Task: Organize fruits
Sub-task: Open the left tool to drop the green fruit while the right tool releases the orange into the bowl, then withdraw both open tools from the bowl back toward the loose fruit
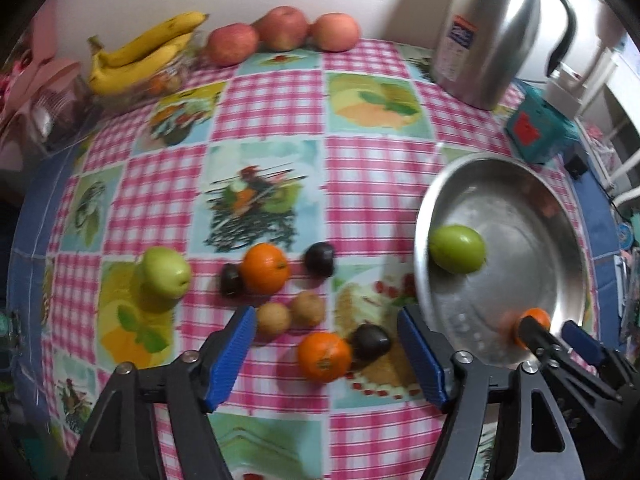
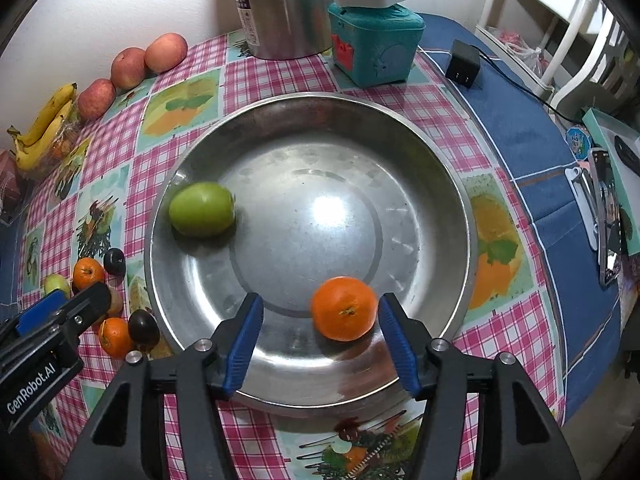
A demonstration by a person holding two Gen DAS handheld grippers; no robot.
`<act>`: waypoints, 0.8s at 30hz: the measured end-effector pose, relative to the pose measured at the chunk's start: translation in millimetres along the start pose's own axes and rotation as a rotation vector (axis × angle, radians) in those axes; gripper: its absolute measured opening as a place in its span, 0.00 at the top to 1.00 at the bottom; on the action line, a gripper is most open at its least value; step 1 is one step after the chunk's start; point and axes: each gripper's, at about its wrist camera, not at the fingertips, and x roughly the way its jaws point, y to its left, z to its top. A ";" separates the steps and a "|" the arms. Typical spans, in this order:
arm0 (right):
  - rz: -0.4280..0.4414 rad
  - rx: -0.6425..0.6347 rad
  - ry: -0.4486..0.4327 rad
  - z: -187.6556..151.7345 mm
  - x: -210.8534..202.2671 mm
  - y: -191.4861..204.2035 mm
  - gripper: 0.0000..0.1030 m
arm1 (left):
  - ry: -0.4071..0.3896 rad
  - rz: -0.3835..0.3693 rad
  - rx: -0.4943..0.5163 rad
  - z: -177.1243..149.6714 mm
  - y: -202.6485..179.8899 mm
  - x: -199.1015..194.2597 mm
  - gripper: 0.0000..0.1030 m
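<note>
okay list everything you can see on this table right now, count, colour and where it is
Metal bowl: one, silver, right side of checked tablecloth.
Green fruit: one in bowl; another on cloth, left.
Oranges: one in bowl; two on cloth.
Dark plums: three, on cloth by oranges.
Brown fruits: two, tan, between the oranges.
Apples: three, red, far edge.
Bananas: one bunch, yellow, far left.
Steel jug: one, far right.
Teal box: one, behind bowl.
Black adapter: one, blue cloth.
Left tongs: open over cloth fruit.
Right tongs: open around bowl's orange.
</note>
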 end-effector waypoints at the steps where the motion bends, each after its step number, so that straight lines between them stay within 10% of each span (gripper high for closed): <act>1: 0.000 -0.007 -0.001 -0.1 0.1 0.7 0.37 | 0.000 0.009 -0.009 -1.9 5.6 0.8 0.25; 5: 0.006 -0.020 -0.009 0.5 -0.5 2.3 0.23 | -0.009 0.070 -0.026 -8.7 23.0 4.0 0.05; 24: 0.030 -0.079 -0.060 -5.3 -3.6 17.3 0.04 | -0.090 0.115 -0.080 -23.4 76.1 -3.0 0.00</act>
